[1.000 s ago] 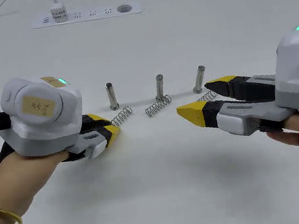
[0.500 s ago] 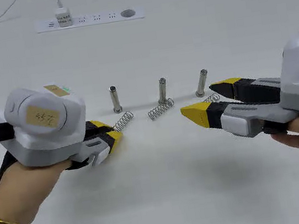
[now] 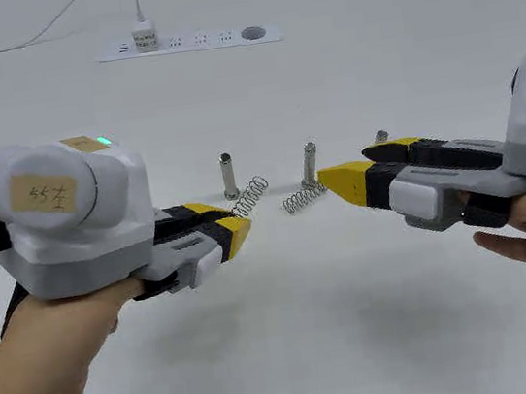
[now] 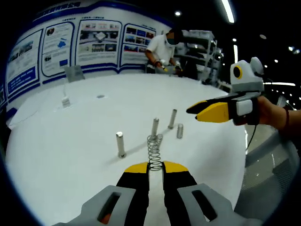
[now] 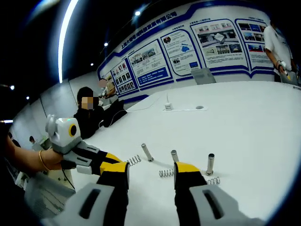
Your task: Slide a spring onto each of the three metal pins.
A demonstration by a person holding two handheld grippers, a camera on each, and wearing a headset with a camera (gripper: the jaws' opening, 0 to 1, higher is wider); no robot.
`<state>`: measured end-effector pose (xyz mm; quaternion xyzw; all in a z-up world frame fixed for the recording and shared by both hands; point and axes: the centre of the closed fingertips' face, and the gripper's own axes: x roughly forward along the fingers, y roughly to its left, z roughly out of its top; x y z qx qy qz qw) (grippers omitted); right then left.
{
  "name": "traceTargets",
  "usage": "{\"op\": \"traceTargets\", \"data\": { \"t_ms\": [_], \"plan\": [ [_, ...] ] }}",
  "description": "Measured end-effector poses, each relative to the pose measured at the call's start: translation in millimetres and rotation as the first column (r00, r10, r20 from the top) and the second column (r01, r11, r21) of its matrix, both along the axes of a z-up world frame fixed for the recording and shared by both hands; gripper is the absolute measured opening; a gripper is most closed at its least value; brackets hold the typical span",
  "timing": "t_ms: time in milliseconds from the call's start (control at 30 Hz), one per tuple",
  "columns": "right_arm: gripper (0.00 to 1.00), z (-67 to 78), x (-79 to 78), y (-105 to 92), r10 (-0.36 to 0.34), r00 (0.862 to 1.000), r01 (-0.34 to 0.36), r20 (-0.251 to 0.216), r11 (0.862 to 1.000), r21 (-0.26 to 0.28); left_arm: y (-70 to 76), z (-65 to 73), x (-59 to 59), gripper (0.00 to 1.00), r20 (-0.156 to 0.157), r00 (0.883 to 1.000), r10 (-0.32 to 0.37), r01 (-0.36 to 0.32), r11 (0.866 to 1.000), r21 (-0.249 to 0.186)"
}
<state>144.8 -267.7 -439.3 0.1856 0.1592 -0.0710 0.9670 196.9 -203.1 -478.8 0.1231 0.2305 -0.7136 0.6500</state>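
Three upright metal pins stand in a row: the left pin (image 3: 228, 175), the middle pin (image 3: 309, 163), and the right pin (image 3: 381, 136), which is mostly hidden behind my right gripper. My left gripper (image 3: 235, 228) is shut on the end of a spring (image 3: 249, 196) that sticks out past its tips, just right of the left pin. The left gripper view shows this spring (image 4: 154, 149) rising from the closed tips (image 4: 155, 166). A second spring (image 3: 304, 197) lies by the middle pin. A third spring (image 5: 214, 180) lies near the right pin (image 5: 210, 164). My right gripper (image 3: 357, 168) hovers open beside the middle pin.
A white power strip (image 3: 192, 42) with a plugged-in cable lies at the far edge of the white table (image 3: 292, 330). In the gripper views, people stand and sit beyond the table, in front of wall display boards.
The left gripper has carried its spring up and to the right of the left pin. The right gripper has moved left and now covers the right pin. The head camera has shifted.
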Motion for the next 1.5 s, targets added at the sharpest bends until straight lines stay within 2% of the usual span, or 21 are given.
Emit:
{"op": "traceTargets", "data": {
  "t_ms": [100, 200, 367, 500, 667, 800, 1000, 1033, 1267, 1300, 1333, 1400, 1500],
  "plan": [
    [0.37, 7.0, 7.3, 6.1, 0.009, 0.999, -0.011, 0.036, 0.999, 0.045, 2.5, 6.5, -4.4, 0.09, -0.003, 1.000, 0.003, -0.003, 1.000, -0.020],
    [0.36, 12.9, 13.3, 10.5, 0.015, 0.998, -0.020, 0.061, 0.997, 0.080, 4.5, 15.4, -9.5, 0.09, 0.003, 1.000, 0.002, -0.002, 0.998, -0.057],
    [0.33, 15.8, 19.2, 18.5, 0.030, 0.997, -0.040, 0.077, 0.991, 0.126, 6.8, 27.9, -16.5, 0.09, -0.024, 1.000, 0.014, -0.017, 0.993, -0.117],
    [0.31, 14.5, 21.5, 26.6, 0.051, 0.996, -0.062, 0.077, 0.985, 0.159, 7.3, 35.5, -21.1, 0.09, -0.013, 1.000, 0.007, -0.009, 0.987, -0.159],
    [0.28, 13.6, 24.8, 32.5, 0.053, 0.995, -0.071, 0.089, 0.977, 0.201, 6.6, 40.7, -24.6, 0.09, -0.014, 1.000, -0.010, 0.007, 0.980, -0.197],
    [0.26, 15.5, 29.6, 38.3, 0.060, 0.991, -0.090, 0.117, 0.958, 0.273, 5.9, 42.1, -25.9, 0.09, -0.024, 1.000, -0.018, 0.012, 0.976, -0.218],
    [0.22, 15.3, 32.4, 42.7, 0.059, 0.990, -0.098, 0.130, 0.943, 0.320, 4.9, 49.6, -27.6, 0.10, -0.042, 0.999, -0.026, 0.014, 0.965, -0.262],
    [0.21, 16.7, 33.1, 43.6, 0.052, 0.988, -0.099, 0.143, 0.934, 0.345, 5.1, 50.1, -27.7, 0.10, -0.039, 0.999, -0.025, 0.014, 0.964, -0.265],
    [0.15, 19.8, 33.9, 45.8, 0.033, 0.984, -0.107, 0.178, 0.900, 0.422, 5.7, 50.9, -28.8, 0.09, -0.044, 0.999, -0.031, 0.017, 0.961, -0.275],
    [0.14, 21.0, 34.4, 46.8, 0.031, 0.982, -0.112, 0.186, 0.890, 0.441, 5.7, 51.0, -29.2, 0.10, -0.043, 0.999, -0.032, 0.019, 0.961, -0.276],
    [0.14, 21.0, 34.6, 46.9, 0.030, 0.982, -0.113, 0.189, 0.887, 0.448, 5.7, 51.3, -29.3, 0.10, -0.041, 0.999, -0.032, 0.020, 0.960, -0.278],
    [0.13, 22.4, 34.8, 48.5, 0.030, 0.979, -0.126, 0.202, 0.867, 0.483, 5.9, 51.6, -29.4, 0.10, -0.037, 0.999, -0.033, 0.021, 0.960, -0.279],
    [0.12, 22.2, 34.1, 49.4, 0.039, 0.978, -0.136, 0.204, 0.862, 0.488, 6.8, 52.0, -30.3, 0.10, -0.026, 0.999, -0.033, 0.024, 0.960, -0.280]
  ]
}}
